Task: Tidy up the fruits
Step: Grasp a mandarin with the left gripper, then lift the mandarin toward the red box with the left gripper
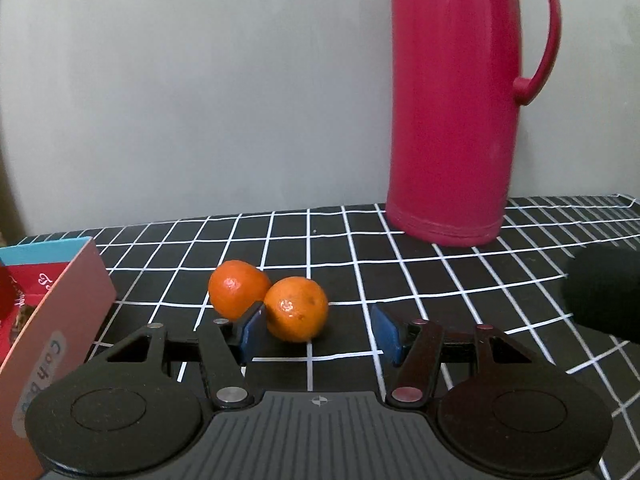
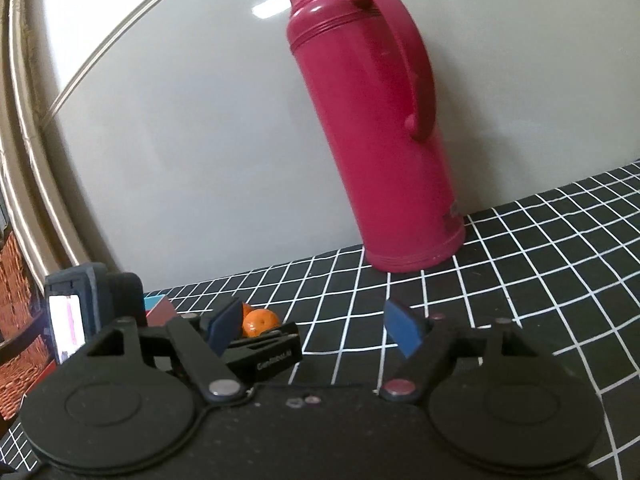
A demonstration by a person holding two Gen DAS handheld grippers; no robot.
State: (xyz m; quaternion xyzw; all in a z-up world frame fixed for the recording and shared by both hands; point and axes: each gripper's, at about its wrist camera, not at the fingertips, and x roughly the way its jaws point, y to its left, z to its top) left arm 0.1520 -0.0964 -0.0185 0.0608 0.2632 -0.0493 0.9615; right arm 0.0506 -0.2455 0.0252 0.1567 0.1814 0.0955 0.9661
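Note:
Two oranges lie side by side on the black grid tablecloth [image 1: 440, 280]. The nearer orange [image 1: 298, 308] sits between the blue pads of my left gripper [image 1: 319, 333]. It is close against the left pad [image 1: 253, 330], while the right pad [image 1: 386, 334] stands well clear of it, so the gripper is open. The farther orange [image 1: 236, 286] lies just behind the left pad, outside the jaws. In the right wrist view my right gripper [image 2: 316, 330] is open over bare cloth with nothing between its pads. There the oranges [image 2: 262, 322] peek out behind its left pad.
A tall red thermos jug [image 1: 452, 120] [image 2: 380, 140] stands at the back against the pale wall. A pink and blue carton [image 1: 60, 300] lies at the left, close to the left gripper. A dark blurred shape [image 1: 604, 292] juts in from the right edge.

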